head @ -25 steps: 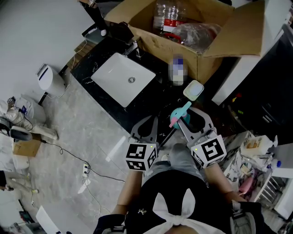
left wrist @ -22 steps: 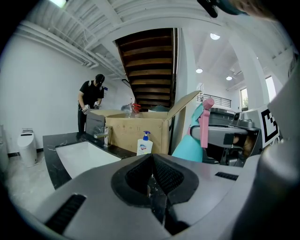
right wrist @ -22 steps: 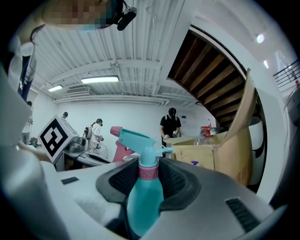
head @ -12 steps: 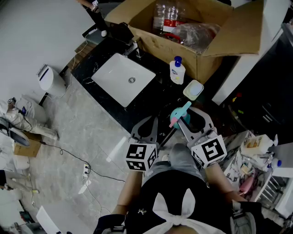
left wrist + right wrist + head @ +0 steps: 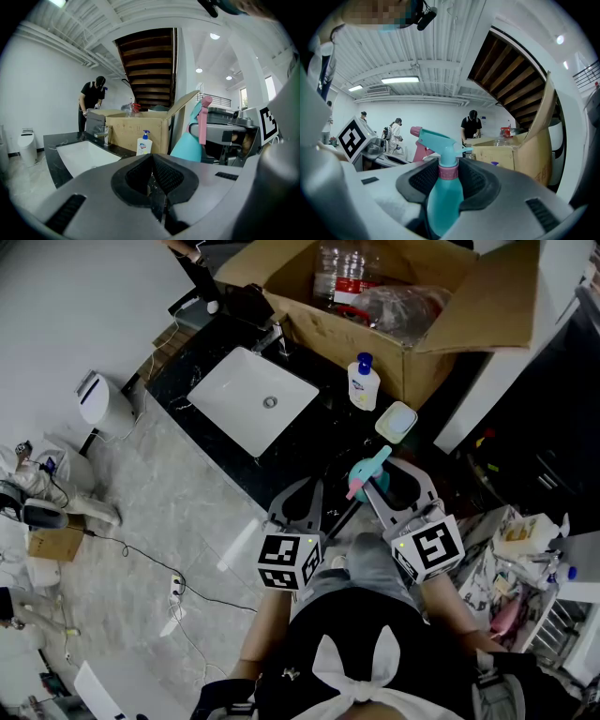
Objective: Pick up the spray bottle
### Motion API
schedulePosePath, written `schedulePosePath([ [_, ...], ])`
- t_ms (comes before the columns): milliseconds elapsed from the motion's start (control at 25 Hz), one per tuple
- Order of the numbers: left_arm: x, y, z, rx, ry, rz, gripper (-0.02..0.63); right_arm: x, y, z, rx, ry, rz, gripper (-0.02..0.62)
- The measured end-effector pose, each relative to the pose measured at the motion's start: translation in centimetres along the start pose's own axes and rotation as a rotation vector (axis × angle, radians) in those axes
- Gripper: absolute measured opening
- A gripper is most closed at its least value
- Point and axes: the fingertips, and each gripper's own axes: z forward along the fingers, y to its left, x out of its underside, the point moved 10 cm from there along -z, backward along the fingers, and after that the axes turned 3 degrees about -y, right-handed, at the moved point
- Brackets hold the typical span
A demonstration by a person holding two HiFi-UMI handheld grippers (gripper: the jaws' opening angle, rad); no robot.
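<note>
A teal spray bottle point(image 5: 368, 473) with a pink trigger stands upright between the jaws of my right gripper point(image 5: 392, 472), which is shut on it just below the pink collar. In the right gripper view the spray bottle point(image 5: 442, 201) fills the middle, and the dark pads of the right gripper point(image 5: 449, 177) press on both sides of its neck. My left gripper point(image 5: 302, 495) hangs beside it to the left, over the edge of the black counter. Its pads point(image 5: 161, 174) meet with nothing between them. From the left gripper view the spray bottle point(image 5: 189, 143) shows at the right.
A white sink basin point(image 5: 251, 399) with a faucet point(image 5: 272, 337) is set in the black counter point(image 5: 178, 371). Behind it stand a white pump soap bottle point(image 5: 363, 383), a pale green lidded dish point(image 5: 397, 424) and an open cardboard box point(image 5: 328, 324) holding plastic bottles. A toilet point(image 5: 101, 404) is at the left.
</note>
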Motion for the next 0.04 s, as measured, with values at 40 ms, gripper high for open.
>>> schedulePosePath([
  [40, 0.01, 0.02, -0.01, 0.0, 0.0, 0.0, 0.031, -0.01, 0.01, 0.02, 0.001, -0.001, 0.0, 0.141],
])
